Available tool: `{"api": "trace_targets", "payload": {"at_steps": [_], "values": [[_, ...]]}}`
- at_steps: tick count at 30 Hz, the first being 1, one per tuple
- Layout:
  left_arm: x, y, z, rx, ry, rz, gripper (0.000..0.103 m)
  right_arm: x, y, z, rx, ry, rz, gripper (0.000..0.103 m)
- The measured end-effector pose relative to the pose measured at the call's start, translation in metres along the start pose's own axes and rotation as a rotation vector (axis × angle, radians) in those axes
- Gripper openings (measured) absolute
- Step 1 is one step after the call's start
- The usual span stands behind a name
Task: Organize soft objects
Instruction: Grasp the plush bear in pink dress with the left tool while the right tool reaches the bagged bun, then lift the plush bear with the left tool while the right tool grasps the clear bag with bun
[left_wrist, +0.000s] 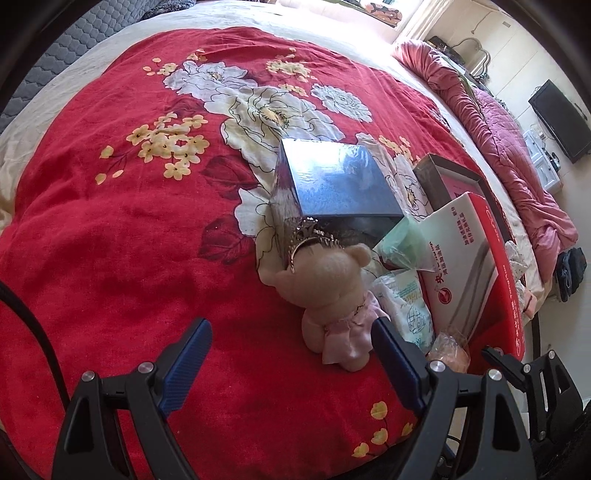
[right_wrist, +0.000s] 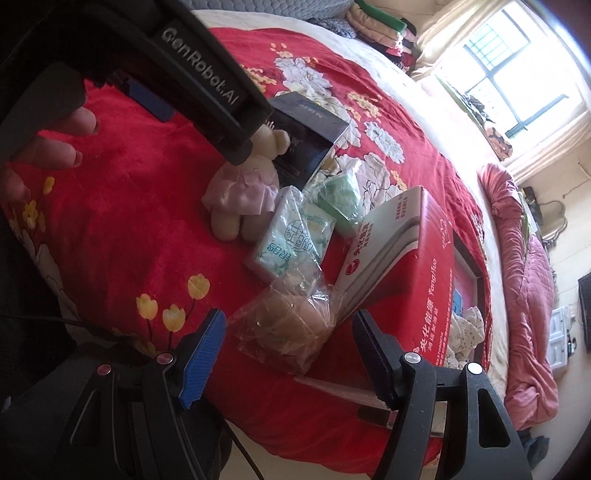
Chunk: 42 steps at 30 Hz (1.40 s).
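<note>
A beige teddy bear (left_wrist: 332, 291) in a pink dress lies face down on the red flowered blanket (left_wrist: 129, 221), its head against a dark blue box (left_wrist: 340, 184). My left gripper (left_wrist: 291, 354) hovers open just before the bear's legs, which sit close to the right fingertip (left_wrist: 388, 339). In the right wrist view the bear (right_wrist: 251, 184) is partly hidden by the left gripper's body (right_wrist: 207, 92). A clear bag holding something beige (right_wrist: 291, 321) lies between the open fingers of my right gripper (right_wrist: 290, 350), not pressed. A tissue pack (right_wrist: 291, 236) and a green bagged pack (right_wrist: 340, 195) lie beside it.
A red and white carton (right_wrist: 406, 251) leans on an open brown-rimmed box (left_wrist: 447, 181) to the right. A crumpled pink quilt (right_wrist: 524, 288) runs along the bed's far side. Folded clothes (right_wrist: 380, 26) are stacked near the window. A hand (right_wrist: 55, 147) holds the left gripper.
</note>
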<state>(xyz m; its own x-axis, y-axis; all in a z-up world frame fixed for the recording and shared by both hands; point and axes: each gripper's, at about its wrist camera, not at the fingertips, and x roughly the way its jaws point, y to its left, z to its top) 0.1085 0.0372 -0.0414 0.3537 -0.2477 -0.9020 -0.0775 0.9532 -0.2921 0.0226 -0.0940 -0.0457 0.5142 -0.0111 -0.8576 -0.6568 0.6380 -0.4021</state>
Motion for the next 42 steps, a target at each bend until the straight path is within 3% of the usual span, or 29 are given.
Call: {"api": "trace_targets", "payload": {"at_steps": [11, 17, 23, 28, 33, 35, 42], "values": [[0.023, -0.001, 0.010, -0.040, 0.038, -0.043, 0.088, 0.029, 0.008, 0.007, -0.103, 0.035, -0.053, 0.072], [0.032, -0.005, 0.014, -0.049, 0.049, -0.059, 0.088, 0.041, 0.008, 0.011, -0.137, 0.046, -0.064, 0.065], [0.040, -0.007, 0.016, -0.056, 0.055, -0.054, 0.088, 0.045, -0.004, 0.010, -0.070, -0.004, -0.030, 0.061], [0.050, -0.005, 0.021, -0.106, 0.057, -0.098, 0.087, 0.033, -0.024, 0.008, 0.013, -0.069, 0.009, 0.059], [0.059, 0.001, 0.022, -0.193, 0.066, -0.157, 0.056, 0.019, -0.055, 0.007, 0.133, -0.142, 0.076, 0.059], [0.061, -0.001, 0.024, -0.187, 0.067, -0.167, 0.049, 0.015, -0.066, 0.009, 0.179, -0.166, 0.100, 0.059], [0.059, -0.006, 0.023, -0.178, 0.034, -0.190, 0.039, 0.001, -0.081, 0.012, 0.287, -0.230, 0.141, 0.059]]}}
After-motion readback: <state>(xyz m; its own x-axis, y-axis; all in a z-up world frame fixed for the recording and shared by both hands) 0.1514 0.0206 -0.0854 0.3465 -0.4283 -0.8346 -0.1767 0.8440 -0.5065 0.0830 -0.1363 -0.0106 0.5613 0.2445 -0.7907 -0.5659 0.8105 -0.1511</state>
